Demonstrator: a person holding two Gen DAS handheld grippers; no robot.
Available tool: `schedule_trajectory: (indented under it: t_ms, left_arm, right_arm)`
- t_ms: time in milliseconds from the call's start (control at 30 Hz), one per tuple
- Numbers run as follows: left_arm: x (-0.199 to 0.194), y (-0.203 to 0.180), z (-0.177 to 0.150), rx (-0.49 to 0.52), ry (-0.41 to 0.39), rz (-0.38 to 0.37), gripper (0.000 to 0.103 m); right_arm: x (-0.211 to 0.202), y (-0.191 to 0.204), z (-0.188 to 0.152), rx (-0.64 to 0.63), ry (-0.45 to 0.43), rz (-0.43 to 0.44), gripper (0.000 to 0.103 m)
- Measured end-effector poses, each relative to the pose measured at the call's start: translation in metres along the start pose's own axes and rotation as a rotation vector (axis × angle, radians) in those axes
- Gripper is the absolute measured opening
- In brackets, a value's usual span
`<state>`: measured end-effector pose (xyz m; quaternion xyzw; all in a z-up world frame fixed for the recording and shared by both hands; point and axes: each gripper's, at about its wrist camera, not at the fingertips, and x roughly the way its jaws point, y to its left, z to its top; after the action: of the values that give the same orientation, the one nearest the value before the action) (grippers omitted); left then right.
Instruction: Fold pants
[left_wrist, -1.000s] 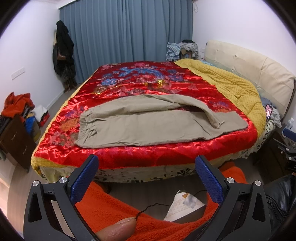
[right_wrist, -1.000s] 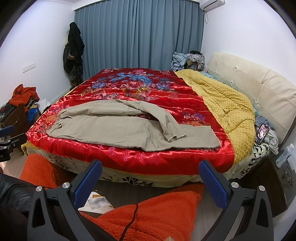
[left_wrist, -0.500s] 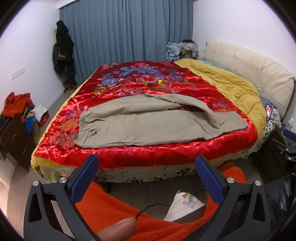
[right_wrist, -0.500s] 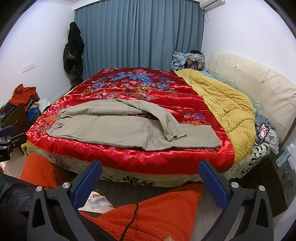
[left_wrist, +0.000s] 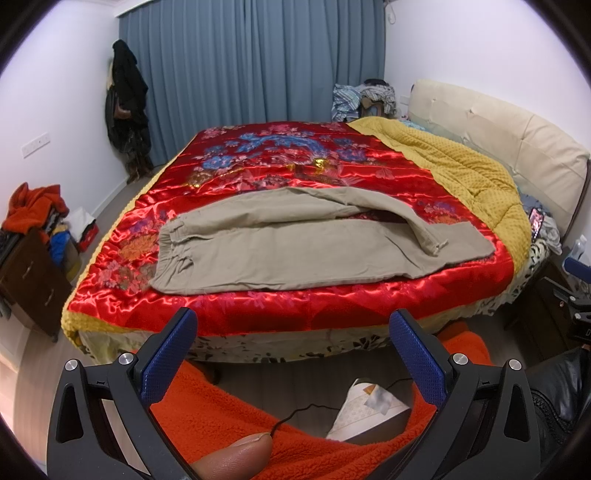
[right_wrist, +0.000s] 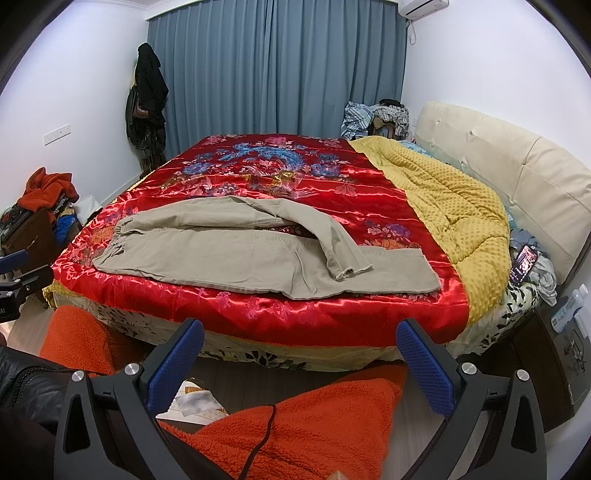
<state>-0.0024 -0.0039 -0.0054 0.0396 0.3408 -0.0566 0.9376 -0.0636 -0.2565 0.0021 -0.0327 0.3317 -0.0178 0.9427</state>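
Pre-grasp, nothing folded by me yet. Both claws spread wide and empty: left claw (left_wrist: 291, 354), right claw (right_wrist: 299, 363), held back off the foot of the bed (right_wrist: 332, 328), well apart from the cloth. Khaki pants (left_wrist: 295, 254) lie lengthwise across the red satin quilt (left_wrist: 280, 166), waistband (left_wrist: 171, 251) to my left, cuffs to my right. Top leg (right_wrist: 332, 251) is draped crooked over the lower one. Next, I reckon: reach in, pinch that stray cuff (right_wrist: 351, 271), square the legs, then fold cuffs toward the waistband.

hidden: pants (left_wrist: 288, 254) far leg, partly under near leg | cut off: thumb (left_wrist: 236, 459)
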Motion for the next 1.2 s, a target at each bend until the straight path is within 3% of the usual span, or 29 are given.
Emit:
schedule_trajectory:
  t_ms: [1200]
  left_arm:
    - [0.0001,0.0022,0.0015,-0.002,0.004,-0.002,0.103]
  right_arm:
    - [0.0003,-0.0012,0.0011,0.001,0.002,-0.001,0.103]
